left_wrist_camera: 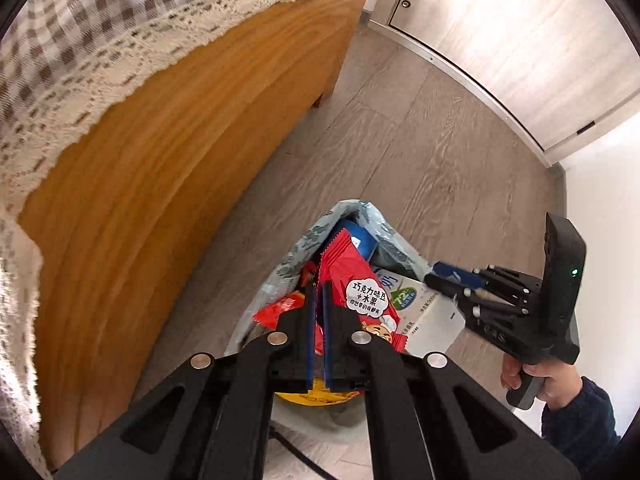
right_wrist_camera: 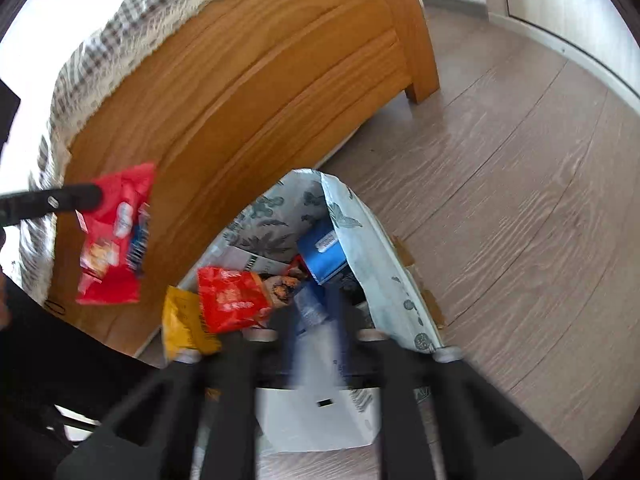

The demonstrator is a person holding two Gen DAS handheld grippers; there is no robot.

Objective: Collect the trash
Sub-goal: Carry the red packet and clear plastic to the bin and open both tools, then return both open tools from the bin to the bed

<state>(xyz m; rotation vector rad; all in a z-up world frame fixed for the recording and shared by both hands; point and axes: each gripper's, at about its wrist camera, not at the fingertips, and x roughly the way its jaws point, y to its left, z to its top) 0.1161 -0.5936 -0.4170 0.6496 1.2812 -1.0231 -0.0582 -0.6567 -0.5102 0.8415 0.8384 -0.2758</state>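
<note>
A pale patterned trash bag (left_wrist_camera: 298, 252) stands open on the floor beside a wooden cabinet; it also shows in the right wrist view (right_wrist_camera: 360, 240). My left gripper (left_wrist_camera: 319, 300) is shut on a red snack wrapper (left_wrist_camera: 352, 276) held above the bag's mouth; the right wrist view shows that wrapper (right_wrist_camera: 116, 236) hanging from the left fingers (right_wrist_camera: 76, 198). My right gripper (right_wrist_camera: 316, 324) grips a white carton (right_wrist_camera: 316, 412), also visible in the left wrist view (left_wrist_camera: 428, 316), over the bag. Inside lie a red packet (right_wrist_camera: 232, 296), a yellow packet (right_wrist_camera: 184, 324) and a blue box (right_wrist_camera: 324, 256).
The wooden cabinet (left_wrist_camera: 160, 184) with a checked, lace-edged cloth (left_wrist_camera: 80, 40) stands left of the bag. Grey wood-look floor (left_wrist_camera: 420, 160) stretches right toward white doors (left_wrist_camera: 500, 40). A strip of cardboard (right_wrist_camera: 416, 276) lies beside the bag.
</note>
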